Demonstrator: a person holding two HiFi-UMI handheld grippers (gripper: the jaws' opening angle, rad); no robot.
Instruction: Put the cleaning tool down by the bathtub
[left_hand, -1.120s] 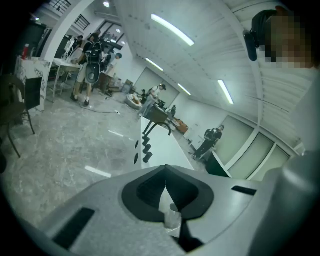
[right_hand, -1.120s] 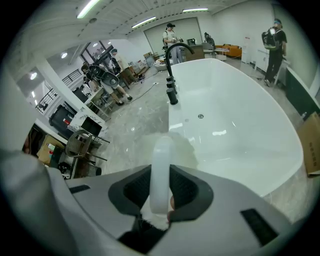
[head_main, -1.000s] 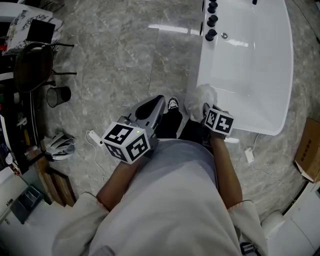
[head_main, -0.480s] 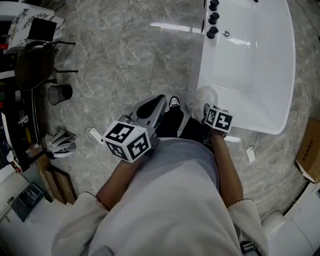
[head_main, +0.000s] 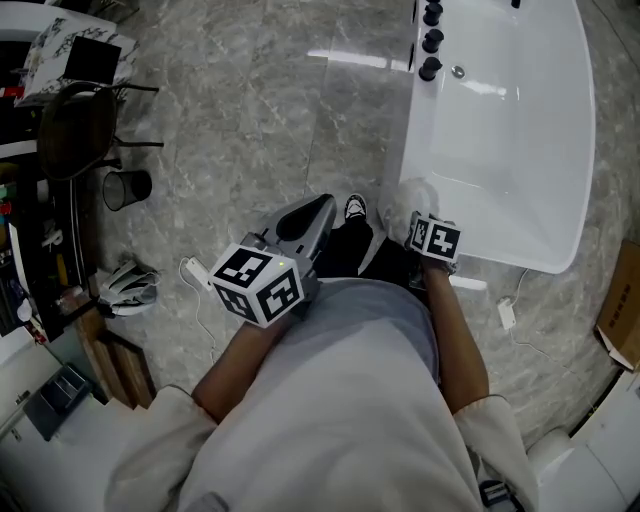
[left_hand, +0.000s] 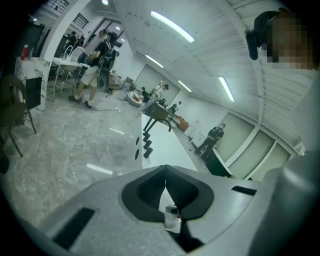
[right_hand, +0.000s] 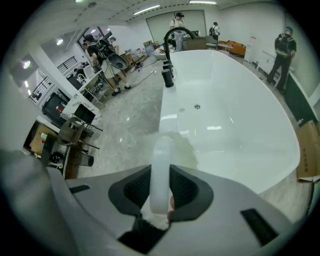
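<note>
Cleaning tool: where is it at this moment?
Head view, right of centre: the cleaning tool sits in the right tongs, fluffy head beside the bathtub rim.

The bathtub stands at upper right, taps at its far left end. A chair and a bin lie well to its left, a cardboard box to its right. The cleaning tool, in the right tongs, is just beside its near left corner.
</note>
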